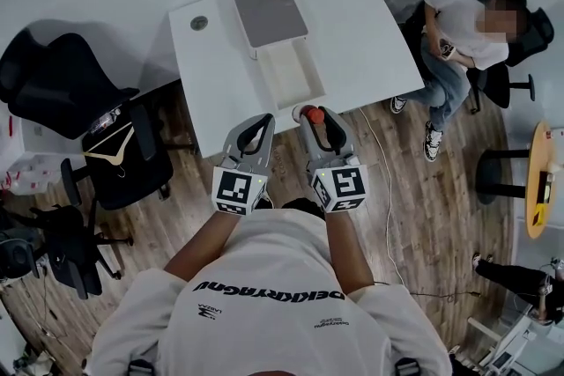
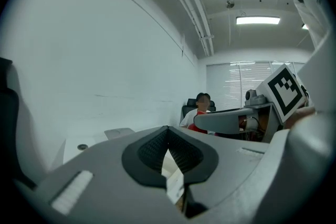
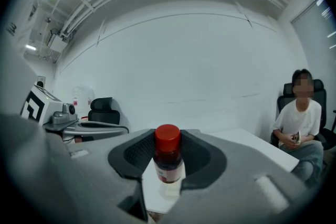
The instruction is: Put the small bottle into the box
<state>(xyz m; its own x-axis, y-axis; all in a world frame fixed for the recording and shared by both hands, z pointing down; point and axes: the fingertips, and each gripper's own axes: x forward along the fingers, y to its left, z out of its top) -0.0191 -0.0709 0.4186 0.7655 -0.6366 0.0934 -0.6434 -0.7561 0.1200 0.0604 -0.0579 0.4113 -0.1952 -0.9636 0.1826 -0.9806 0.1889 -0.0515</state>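
Biggest thing in the head view is the wooden floor (image 1: 414, 189), with a white table (image 1: 361, 40) sitting on it against the wall. A black office chair (image 1: 70, 88) is off to the table's left, and a person (image 1: 458, 40) sits in another chair at its right end.

On the table there's a white box (image 1: 315, 70), open, long side pointing toward the camera wearer. Its grey lid (image 1: 270, 13) lies flat at the box's far end, touching it. The inside of the box looks bare from above.

Both tongs are held out side by side at the table's near edge, each with its marker cube toward the wearer. The left gripper (image 1: 264, 119) is just left of the box's near end. In its own view the left gripper's (image 2: 168, 131) black pads meet at the tip, pressed together with nothing caught between them.

The right gripper (image 1: 317, 117) is just right of the box's near end, and it's pinching the small bottle (image 1: 312, 113). In the right gripper view the bottle (image 3: 168, 157) stands upright between the pads, red cap on top, dark contents, light label low on the body. The pads sit against it on both sides. So the bottle is in the right tongs at the table's near edge, close beside the box but outside it.
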